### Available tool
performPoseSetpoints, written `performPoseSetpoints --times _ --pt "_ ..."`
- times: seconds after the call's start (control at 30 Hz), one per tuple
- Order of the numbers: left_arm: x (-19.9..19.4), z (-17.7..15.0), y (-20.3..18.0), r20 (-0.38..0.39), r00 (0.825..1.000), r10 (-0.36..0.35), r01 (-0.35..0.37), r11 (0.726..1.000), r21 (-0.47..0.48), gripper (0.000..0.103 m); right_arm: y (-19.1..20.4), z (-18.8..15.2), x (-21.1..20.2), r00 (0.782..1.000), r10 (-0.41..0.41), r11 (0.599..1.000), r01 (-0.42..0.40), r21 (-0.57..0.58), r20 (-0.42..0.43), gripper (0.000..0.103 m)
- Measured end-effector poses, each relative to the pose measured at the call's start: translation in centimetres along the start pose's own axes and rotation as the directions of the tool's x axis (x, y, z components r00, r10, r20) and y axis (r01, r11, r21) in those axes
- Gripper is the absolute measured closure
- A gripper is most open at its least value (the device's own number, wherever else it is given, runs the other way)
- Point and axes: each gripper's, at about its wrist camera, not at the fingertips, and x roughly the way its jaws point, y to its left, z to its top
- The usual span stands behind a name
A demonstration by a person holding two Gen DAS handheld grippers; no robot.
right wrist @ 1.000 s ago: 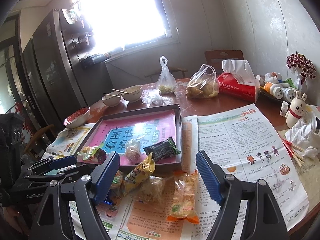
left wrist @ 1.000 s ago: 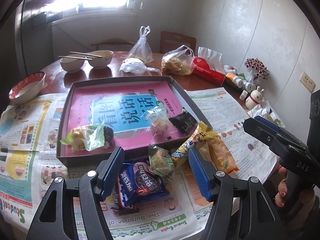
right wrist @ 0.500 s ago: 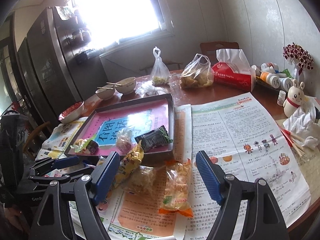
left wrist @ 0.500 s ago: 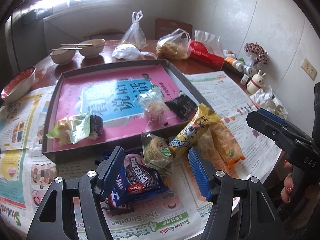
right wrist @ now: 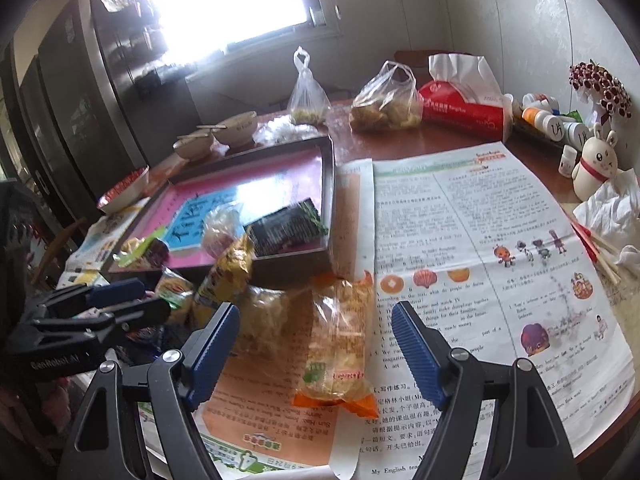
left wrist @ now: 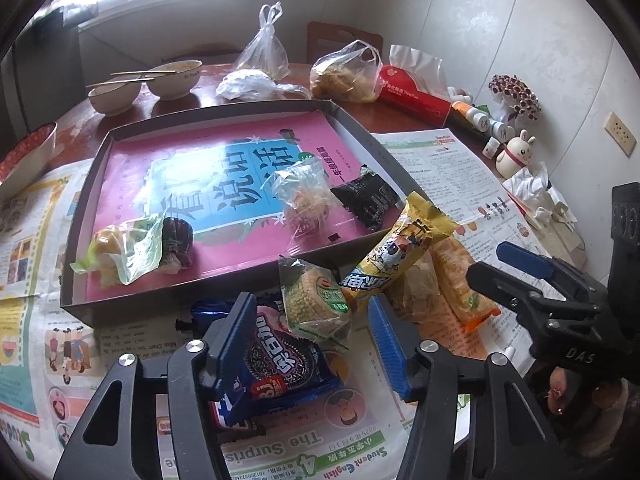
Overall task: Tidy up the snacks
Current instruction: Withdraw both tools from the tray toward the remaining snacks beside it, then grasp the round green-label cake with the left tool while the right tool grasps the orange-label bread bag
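Left claw: my left gripper [left wrist: 310, 338] has just been closing and stands part-open over the Oreo packet [left wrist: 280, 364], the near pad at its edge; I cannot quite tell whether either pad presses yet, so I call it not yet grasped.
Right claw: my right gripper [right wrist: 316, 350] is released, jaws wide, astride the orange-ended cracker packet [right wrist: 338, 344], neither pad touching.
Why so: both claws tilt down at the loose heap, one packet each, probably so each can be lifted on its own.
Heap: the snacks lie on newspaper [left wrist: 132, 340] just in front of the tray; a green-labelled biscuit pack [left wrist: 316, 304] overlaps the Oreo packet, and a yellow packet [left wrist: 400, 248] leans on the tray's front wall.
Tray: the shallow grey box [left wrist: 224, 280] already holds a green-wrapped pastry [left wrist: 132, 248], a clear bag [left wrist: 304, 196] and a black packet [left wrist: 366, 200], so I judge it the goal.
Far: bowls with chopsticks [left wrist: 172, 78] and a tissue pack [left wrist: 416, 94], well apart.
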Motion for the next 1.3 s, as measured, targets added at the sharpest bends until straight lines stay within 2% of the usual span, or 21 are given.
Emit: performPoseSetpoints --times 0.13,0.2,0.27,0.43,0.57,0.77,1.03,1.3 --pt "0.3 0.1 -0.1 -0.007 1.0 -0.007 0.007 1.0 0.003 0.049 -0.2 -0.1 0.3 1.0 -0.014 1.0 0.014 -0.004 -0.006 0.025" --pt "0.4 0.1 -0.1 -0.011 1.0 -0.01 0.01 1.0 0.004 0.058 -0.4 -0.2 0.6 1.0 -0.023 1.0 0.023 -0.006 -0.016 0.025" --pt "0.6 0.1 -0.3 -0.019 1.0 -0.014 0.015 1.0 0.01 0.061 -0.4 -0.3 0.9 0.999 -0.023 1.0 0.023 -0.008 -0.025 0.025" --pt "1.2 0.2 -0.3 -0.037 0.999 -0.027 0.027 1.0 0.002 0.062 -0.3 -0.5 1.3 0.999 -0.041 0.999 0.04 -0.034 -0.031 0.027" --pt "1.4 0.3 -0.3 -0.038 0.999 -0.019 0.02 1.0 0.003 0.062 -0.2 -0.7 1.7 0.997 -0.067 0.996 0.065 -0.057 -0.034 0.035" --pt "1.8 0.5 -0.7 -0.038 0.999 0.009 -0.008 1.0 0.023 0.061 -0.1 -0.9 2.3 0.994 -0.094 0.993 0.09 -0.081 -0.048 0.047" --pt "2.5 0.5 -1.2 -0.045 0.998 0.051 -0.048 0.997 0.057 0.061 0.4 -1.3 3.7 0.991 -0.112 0.987 0.103 -0.12 -0.072 0.056" --pt "3.3 0.2 -2.1 -0.044 0.992 0.121 -0.115 0.986 0.12 0.063 0.5 -1.3 4.0 0.992 -0.121 0.984 0.114 -0.134 -0.044 0.067"
